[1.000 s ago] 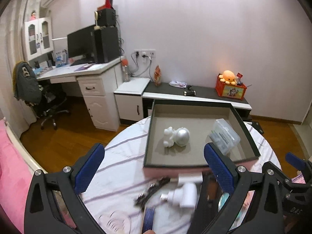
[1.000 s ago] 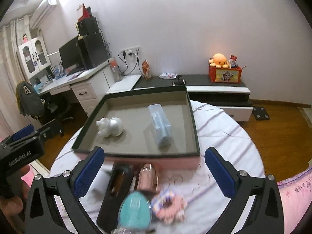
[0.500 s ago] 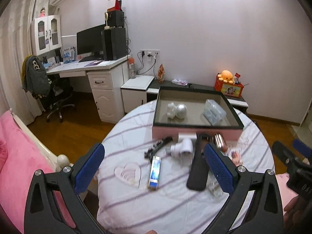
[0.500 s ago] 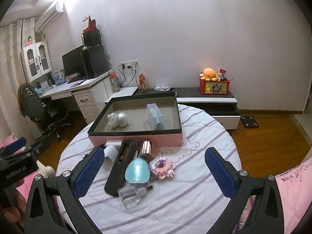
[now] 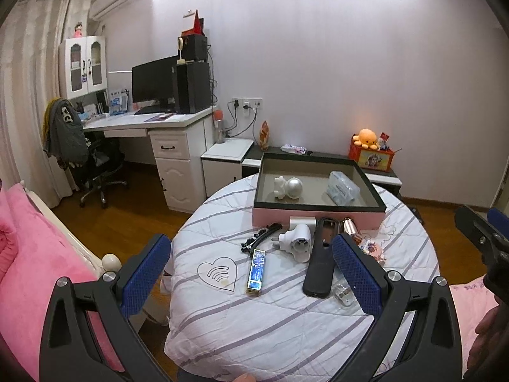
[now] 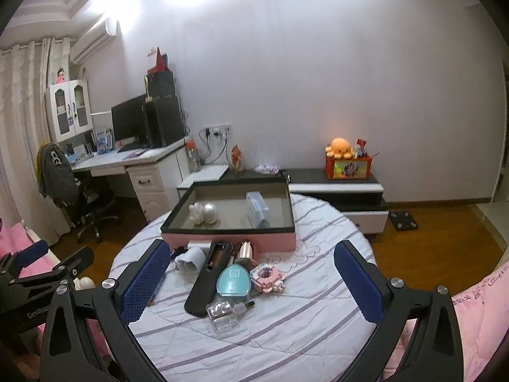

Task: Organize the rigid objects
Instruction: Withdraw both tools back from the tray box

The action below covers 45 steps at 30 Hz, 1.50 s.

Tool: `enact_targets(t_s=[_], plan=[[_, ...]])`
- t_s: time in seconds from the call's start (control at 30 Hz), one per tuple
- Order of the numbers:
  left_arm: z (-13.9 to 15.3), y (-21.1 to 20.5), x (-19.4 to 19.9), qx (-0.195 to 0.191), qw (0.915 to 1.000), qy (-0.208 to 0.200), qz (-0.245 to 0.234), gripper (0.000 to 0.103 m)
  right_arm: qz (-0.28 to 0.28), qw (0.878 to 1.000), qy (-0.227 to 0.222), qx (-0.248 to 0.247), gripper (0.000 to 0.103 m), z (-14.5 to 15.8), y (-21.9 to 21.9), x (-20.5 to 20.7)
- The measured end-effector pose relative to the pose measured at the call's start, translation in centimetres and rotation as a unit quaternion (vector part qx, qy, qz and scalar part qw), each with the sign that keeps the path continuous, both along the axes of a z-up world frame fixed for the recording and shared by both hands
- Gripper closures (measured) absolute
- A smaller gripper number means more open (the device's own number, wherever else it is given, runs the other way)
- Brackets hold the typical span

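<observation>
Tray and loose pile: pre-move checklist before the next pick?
1. Left gripper jaws open, empty: ok.
2. Right gripper jaws open, empty: ok.
3. Free floor space in tray between the white figurine and clear box: ok.
4. Black remote has clear access from above: ok.
5. Glass bottle lies on its side and touches the remote, so it may roll: not ok.
6. Grip on the teal case, smooth domed top: cannot tell.
</observation>
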State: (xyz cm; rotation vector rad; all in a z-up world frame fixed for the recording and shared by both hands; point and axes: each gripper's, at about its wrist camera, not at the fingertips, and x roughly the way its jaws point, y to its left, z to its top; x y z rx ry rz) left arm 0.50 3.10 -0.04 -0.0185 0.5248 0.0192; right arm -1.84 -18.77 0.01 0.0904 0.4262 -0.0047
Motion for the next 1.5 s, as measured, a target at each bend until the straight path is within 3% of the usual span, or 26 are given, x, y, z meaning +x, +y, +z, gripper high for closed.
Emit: enact_targets(t_s=[1.5], plan=[[-0.38,-0.34,-0.12,-0.003,1.0000,0.004,-0.007,0.000,-0.005,1.000,0.010,-0.004,0.000,-0.25,-0.08,0.43]])
